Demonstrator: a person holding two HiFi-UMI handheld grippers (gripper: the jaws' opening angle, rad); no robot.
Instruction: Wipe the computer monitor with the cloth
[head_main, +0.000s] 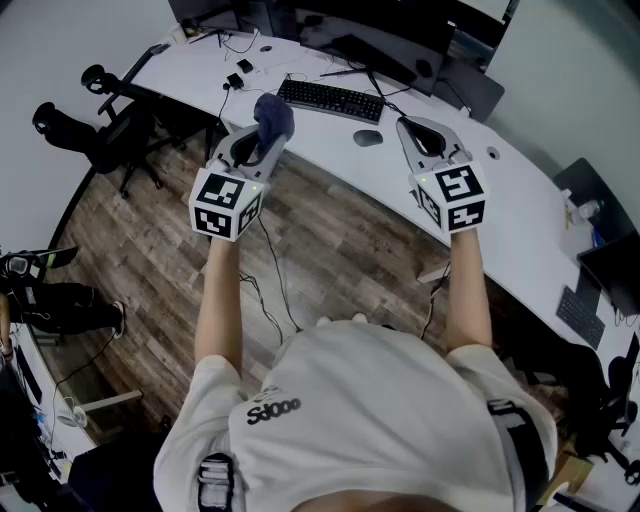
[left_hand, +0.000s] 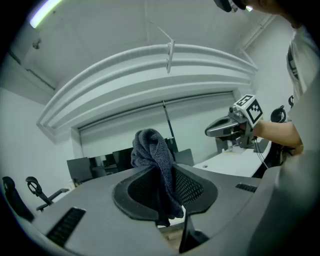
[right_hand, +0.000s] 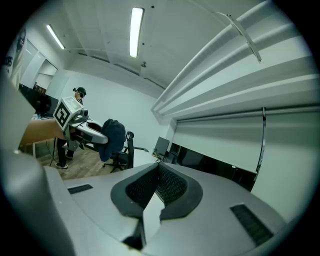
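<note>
Bringing the cloth (head_main: 274, 115) up to the monitor (head_main: 380, 40) is, by my reading, the step in hand. Left gripper (left_hand: 162, 187): jaws clamped on the cloth's lower part, with a loose wad standing above them. To do it well, lead with that wad, keep the jaw tips off the screen, press lightly and sweep in overlapping rows. Cloth: dark grey-blue, coarse weave, crumpled. The monitor stands at the back of the white desk (head_main: 520, 190), beyond the keyboard (head_main: 330, 100), well apart from both grippers. Its screen is dark. Right gripper (right_hand: 157, 175): jaws together, nothing between them.
</note>
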